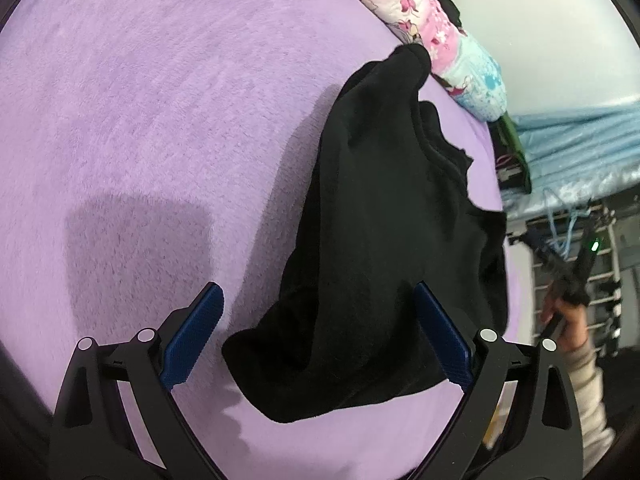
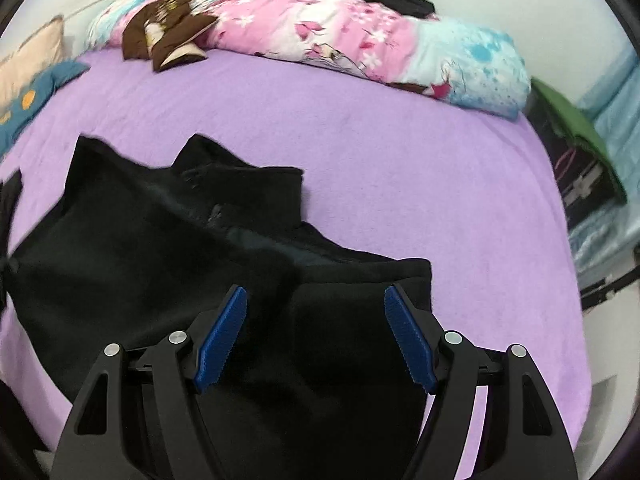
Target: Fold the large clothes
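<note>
- In the left wrist view, the purple fleece bedspread (image 1: 140, 120) fills the left and centre of the frame, with a soft grey shadow lying on it at lower left.
- The left gripper (image 1: 318, 336) sits at the bottom centre, its blue-padded fingers spread wide apart, gripping nothing.
- The black garment (image 1: 380, 220) lies crumpled from the centre toward the upper right, its lower edge between the fingers.
- At the upper right, a pink and blue floral quilt (image 1: 432, 28) runs along the bed's far edge; a pale wall and a blue cover show beyond it.
- In the right wrist view, a cushion (image 2: 28, 60) sits at the upper left, and a brown garment (image 2: 168, 36) rests on the quilt (image 2: 360, 40).
- The right gripper (image 2: 316, 336) hovers at bottom centre, fingers apart, over the black garment (image 2: 140, 260) on the bedspread (image 2: 440, 180).
</note>
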